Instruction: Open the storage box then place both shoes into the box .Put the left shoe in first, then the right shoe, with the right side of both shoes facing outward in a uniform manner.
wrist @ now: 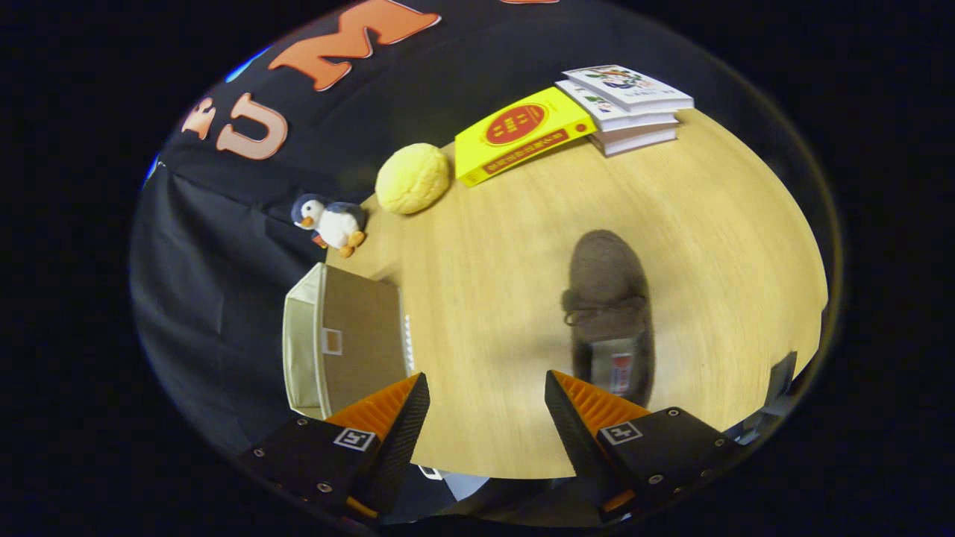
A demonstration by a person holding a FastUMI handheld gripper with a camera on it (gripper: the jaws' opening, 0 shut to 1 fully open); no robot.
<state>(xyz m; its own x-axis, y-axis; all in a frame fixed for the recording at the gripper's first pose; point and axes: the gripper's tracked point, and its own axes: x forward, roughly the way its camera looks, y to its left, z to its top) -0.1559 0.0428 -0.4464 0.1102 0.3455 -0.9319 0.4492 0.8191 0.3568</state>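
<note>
A brown shoe with laces lies on the wooden table, toe pointing away, just ahead of the right finger. A beige storage box with a brown top panel stands at the table's left edge, beside and beyond the left finger. My gripper hovers above the table with its fingers spread wide and nothing between them. The shoe's heel end sits close to the right finger but apart from it.
A plush penguin and a yellow round cushion sit past the box. A yellow book and a stack of white books lie at the far side of the table.
</note>
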